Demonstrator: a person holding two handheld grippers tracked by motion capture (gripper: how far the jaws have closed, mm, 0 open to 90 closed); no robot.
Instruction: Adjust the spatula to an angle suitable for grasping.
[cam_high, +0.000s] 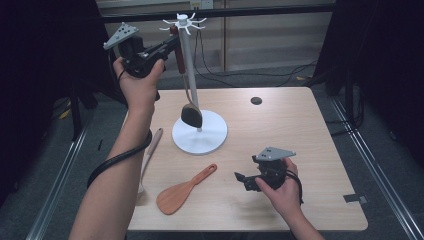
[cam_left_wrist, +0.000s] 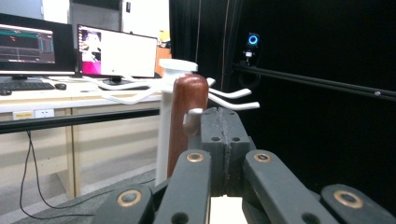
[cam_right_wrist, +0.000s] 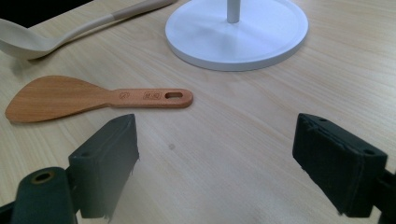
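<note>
A white utensil rack (cam_high: 188, 70) stands on a round base (cam_high: 210, 140) mid-table. A spoon with a red-brown handle (cam_high: 178, 56) and dark bowl (cam_high: 191, 115) hangs from one of its top hooks (cam_high: 172, 27). My left gripper (cam_high: 172, 45) is raised level with the hooks, shut with nothing between its pads. In the left gripper view the gripper's tips (cam_left_wrist: 223, 116) sit right beside the handle's top (cam_left_wrist: 187, 100), where a white hook (cam_left_wrist: 192, 113) passes through it. My right gripper (cam_high: 245, 181) rests low over the table, open (cam_right_wrist: 217, 135) and holding nothing, facing a wooden spatula (cam_right_wrist: 84, 98).
The wooden spatula (cam_high: 182, 190) lies near the front edge, and a beige ladle (cam_high: 150, 150) lies by my left forearm. A black round cap (cam_high: 256, 100) sits in the tabletop at the back. Bare tabletop (cam_high: 320, 150) stretches to the right. Monitors (cam_left_wrist: 116, 51) stand on a desk beyond the table.
</note>
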